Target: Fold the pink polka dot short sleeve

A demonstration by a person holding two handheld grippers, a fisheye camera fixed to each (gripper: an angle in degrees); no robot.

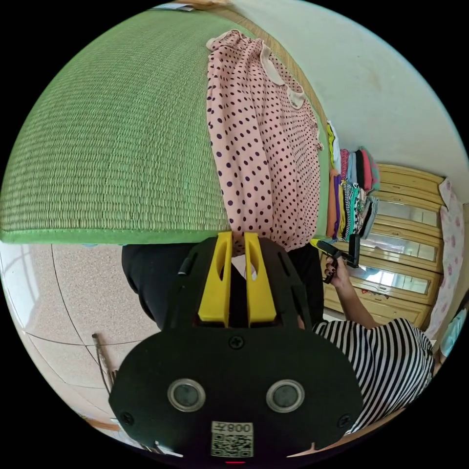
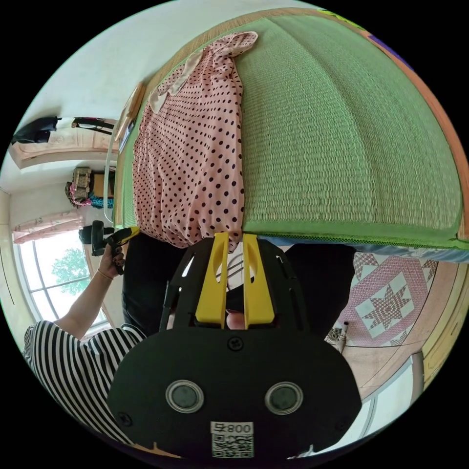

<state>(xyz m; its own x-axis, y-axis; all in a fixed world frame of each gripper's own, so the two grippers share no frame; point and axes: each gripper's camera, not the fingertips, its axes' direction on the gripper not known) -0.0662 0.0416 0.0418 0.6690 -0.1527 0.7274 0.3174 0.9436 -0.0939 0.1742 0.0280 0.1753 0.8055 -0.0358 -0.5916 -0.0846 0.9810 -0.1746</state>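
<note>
The pink polka dot top (image 1: 261,141) lies lengthwise on a green woven mat (image 1: 112,141), its collar and sleeves toward twelve o'clock in both views and its bottom edge hanging just over the mat's near border. The left gripper (image 1: 238,240) has its yellow jaws drawn close and pinching one corner of that bottom edge; in the right gripper view the right gripper (image 2: 234,240) does the same at the other corner. Holding both corners like this probably lets the person pull the cloth taut and flat, or lift the edge to carry it toward the collar for a first fold. The top looks narrow, its sides perhaps already turned in, though that is hard to tell. In the left gripper view the other gripper (image 1: 326,247) shows at about three o'clock, held by a hand (image 1: 337,271) just off the mat's edge, with a stack of folded clothes (image 1: 352,193) beyond it. A striped sleeve (image 1: 386,361) fills the five o'clock side. The fold itself seems not yet begun.
</note>
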